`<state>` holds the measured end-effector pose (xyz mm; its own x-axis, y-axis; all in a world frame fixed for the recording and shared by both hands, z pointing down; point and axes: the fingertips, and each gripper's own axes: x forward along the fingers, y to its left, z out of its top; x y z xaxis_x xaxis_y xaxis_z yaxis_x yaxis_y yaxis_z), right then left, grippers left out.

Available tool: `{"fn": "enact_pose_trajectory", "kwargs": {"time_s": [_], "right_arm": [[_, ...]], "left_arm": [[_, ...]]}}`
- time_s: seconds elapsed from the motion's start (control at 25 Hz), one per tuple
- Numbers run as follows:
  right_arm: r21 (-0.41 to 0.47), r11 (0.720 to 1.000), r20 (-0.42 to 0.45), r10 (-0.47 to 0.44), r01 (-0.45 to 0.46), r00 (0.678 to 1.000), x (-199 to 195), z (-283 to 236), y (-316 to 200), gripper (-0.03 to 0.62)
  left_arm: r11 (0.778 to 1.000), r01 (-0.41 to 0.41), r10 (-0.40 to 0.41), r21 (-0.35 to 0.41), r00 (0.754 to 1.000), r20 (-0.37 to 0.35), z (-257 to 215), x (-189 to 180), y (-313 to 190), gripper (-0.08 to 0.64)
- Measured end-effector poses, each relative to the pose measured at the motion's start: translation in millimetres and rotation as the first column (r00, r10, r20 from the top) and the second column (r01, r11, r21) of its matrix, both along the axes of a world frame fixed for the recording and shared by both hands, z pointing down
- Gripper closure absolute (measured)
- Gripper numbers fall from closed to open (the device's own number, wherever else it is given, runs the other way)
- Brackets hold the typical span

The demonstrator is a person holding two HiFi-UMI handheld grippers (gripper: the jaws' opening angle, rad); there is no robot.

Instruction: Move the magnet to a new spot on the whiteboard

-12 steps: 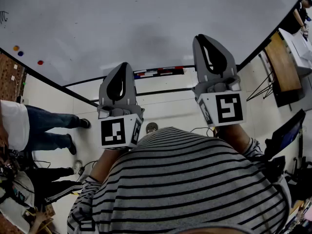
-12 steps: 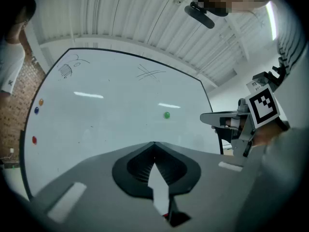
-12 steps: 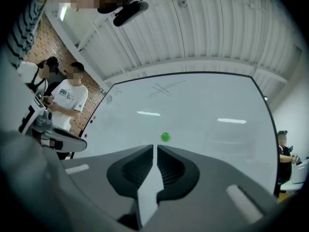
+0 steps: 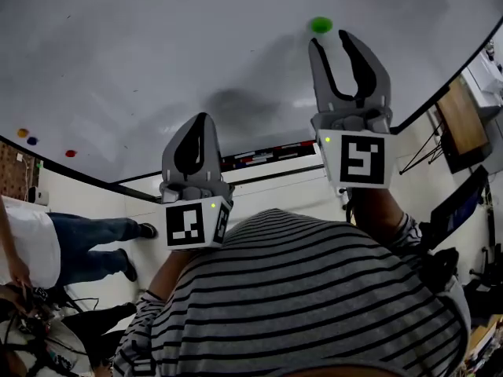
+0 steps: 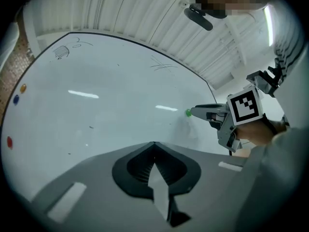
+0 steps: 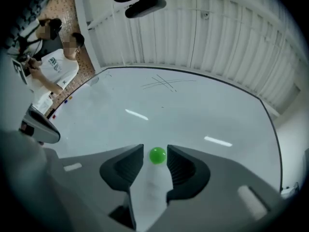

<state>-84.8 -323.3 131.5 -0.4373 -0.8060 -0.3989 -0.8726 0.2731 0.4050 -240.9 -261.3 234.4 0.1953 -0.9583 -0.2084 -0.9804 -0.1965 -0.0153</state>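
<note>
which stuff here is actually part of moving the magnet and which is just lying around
In the job: green magnet, whiteboard, right tongs, open, lined up on it.
Lying about: orange magnet, blue magnet, red magnet, markers on the ledge, left tongs, shut.

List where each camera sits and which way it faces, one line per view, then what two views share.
Head view: on the person's head, facing steeply down at the whiteboard; it shows the left gripper, the right gripper and the striped shirt.
Left gripper view: on the left gripper, facing the board along its shut jaws; the right gripper shows at right.
Right gripper view: on the right gripper, facing the board, with open jaws either side of the green magnet.
Shared: all three show the magnet and the board.
</note>
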Motion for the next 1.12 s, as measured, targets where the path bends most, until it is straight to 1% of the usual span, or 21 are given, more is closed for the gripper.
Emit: {"fn": "enact_pose_trajectory", "kwargs": {"time_s": [0.12,0.24,0.36,0.48,0.56,0.64,0.76,0.92,1.04,1.12], "right_arm": [[-0.002,0.999,0.003,0.045,-0.045,0.999,-3,-1,-13,0.453],[-0.015,0.998,0.023,0.066,-0.066,0.998,-2,-2,-21,0.453],[-0.021,0.997,0.042,0.068,-0.068,0.997,-2,1,-25,0.479],[-0.016,0.998,0.045,0.066,-0.066,0.997,-2,4,-26,0.48],[-0.035,0.997,0.044,0.063,-0.062,0.997,-2,7,-27,0.479],[-0.056,0.997,0.066,0.048,-0.044,0.997,-1,9,-24,0.477],[-0.039,0.999,0.1,0.026,-0.022,0.995,6,2,-4,0.472],[-0.023,1.0,0.082,-0.006,0.007,0.997,26,1,32,0.472],[-0.037,0.999,0.092,-0.036,0.04,0.995,43,6,59,0.472],[-0.065,0.996,0.1,-0.057,0.064,0.993,54,12,78,0.472]], "left_arm": [[1.0,-0.014,0.014,-0.006,1.0,0.0,1,-6,-8,0.543],[1.0,-0.021,0.021,-0.016,1.0,-0.005,2,-12,-9,0.543],[1.0,-0.015,0.014,-0.018,1.0,-0.012,6,-18,-9,0.543],[1.0,-0.013,0.013,-0.022,1.0,-0.016,11,-20,-8,0.543],[1.0,-0.013,0.012,-0.028,1.0,-0.014,13,-20,-7,0.543],[1.0,-0.014,0.014,-0.027,1.0,-0.014,13,-18,-5,0.543],[0.999,-0.014,0.013,-0.036,1.0,-0.016,13,-12,-1,0.543],[0.999,-0.023,0.023,-0.029,1.0,-0.011,10,9,9,0.543],[0.999,-0.028,0.028,-0.036,1.0,-0.013,13,31,21,0.543],[0.999,-0.026,0.026,-0.037,1.0,-0.017,14,46,32,0.543]]}}
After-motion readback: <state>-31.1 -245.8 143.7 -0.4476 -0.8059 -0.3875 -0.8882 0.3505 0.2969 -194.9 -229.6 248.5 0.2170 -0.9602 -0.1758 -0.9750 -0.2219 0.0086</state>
